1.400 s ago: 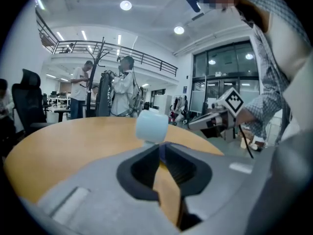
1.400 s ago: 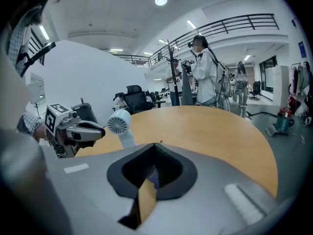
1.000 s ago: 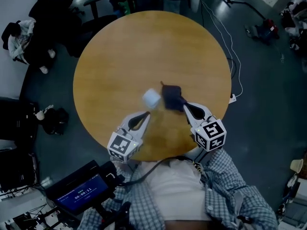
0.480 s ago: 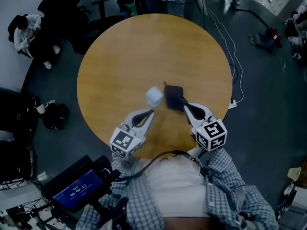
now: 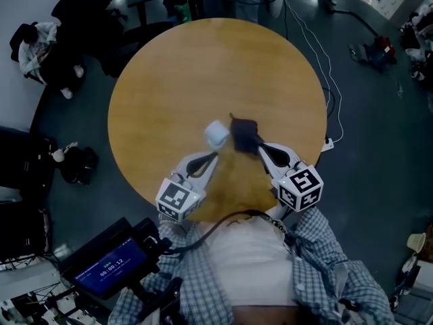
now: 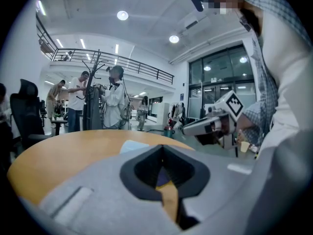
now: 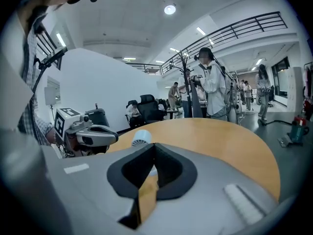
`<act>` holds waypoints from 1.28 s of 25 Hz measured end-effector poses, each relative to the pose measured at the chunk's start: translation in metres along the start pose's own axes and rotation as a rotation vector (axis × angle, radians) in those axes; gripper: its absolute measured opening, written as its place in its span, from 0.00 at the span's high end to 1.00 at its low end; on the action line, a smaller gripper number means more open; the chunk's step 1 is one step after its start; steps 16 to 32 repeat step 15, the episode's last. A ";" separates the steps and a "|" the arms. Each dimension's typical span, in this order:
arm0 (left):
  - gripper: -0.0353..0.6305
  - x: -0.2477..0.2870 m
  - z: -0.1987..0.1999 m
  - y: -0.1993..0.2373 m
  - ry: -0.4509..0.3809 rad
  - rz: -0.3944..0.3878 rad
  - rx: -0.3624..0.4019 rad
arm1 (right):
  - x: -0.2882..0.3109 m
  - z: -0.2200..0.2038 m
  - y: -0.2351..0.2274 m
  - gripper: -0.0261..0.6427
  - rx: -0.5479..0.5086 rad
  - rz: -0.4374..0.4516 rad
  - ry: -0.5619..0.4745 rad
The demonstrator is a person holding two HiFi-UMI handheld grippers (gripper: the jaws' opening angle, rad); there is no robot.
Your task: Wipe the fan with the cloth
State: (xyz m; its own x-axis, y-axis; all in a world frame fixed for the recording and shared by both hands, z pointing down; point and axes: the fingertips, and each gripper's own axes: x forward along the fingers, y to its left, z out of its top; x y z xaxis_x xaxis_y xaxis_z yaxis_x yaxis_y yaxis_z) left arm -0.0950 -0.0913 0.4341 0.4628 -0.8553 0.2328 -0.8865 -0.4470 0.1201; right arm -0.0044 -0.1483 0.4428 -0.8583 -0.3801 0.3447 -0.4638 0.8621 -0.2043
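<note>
The fan [image 5: 216, 135] is a small, pale white thing sitting on the round wooden table [image 5: 203, 66]. From above it looks like a little block with softened corners. From the right gripper view it shows a round body with a slatted grille facing the claw.

It sits just ahead of the left gripper [image 5: 212, 157], a touch beyond the tips and not touching them. That claw is pinched closed, with its tips meeting and only the diamond-shaped gap behind them left open. Through that gap I can see a bit of table and something dark, and nothing is held.

The cloth [image 5: 243, 134] is a dark navy, crumpled patch with one corner poking up on the far side. It lies right beside the fan, and the two look to be touching or nearly so.

The right gripper [image 5: 260, 147] has its jaws drawn together as well, and its tips reach the cloth's near edge. I can't make out whether any fabric is nipped between them. From this claw the fan is ahead and to the left.
</note>
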 end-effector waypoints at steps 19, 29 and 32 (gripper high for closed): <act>0.94 0.004 -0.003 -0.005 0.021 -0.030 -0.002 | -0.001 -0.007 0.003 0.96 -0.019 0.017 0.032; 0.94 0.004 -0.003 -0.005 0.021 -0.030 -0.002 | -0.001 -0.007 0.003 0.96 -0.019 0.017 0.032; 0.94 0.004 -0.003 -0.005 0.021 -0.030 -0.002 | -0.001 -0.007 0.003 0.96 -0.019 0.017 0.032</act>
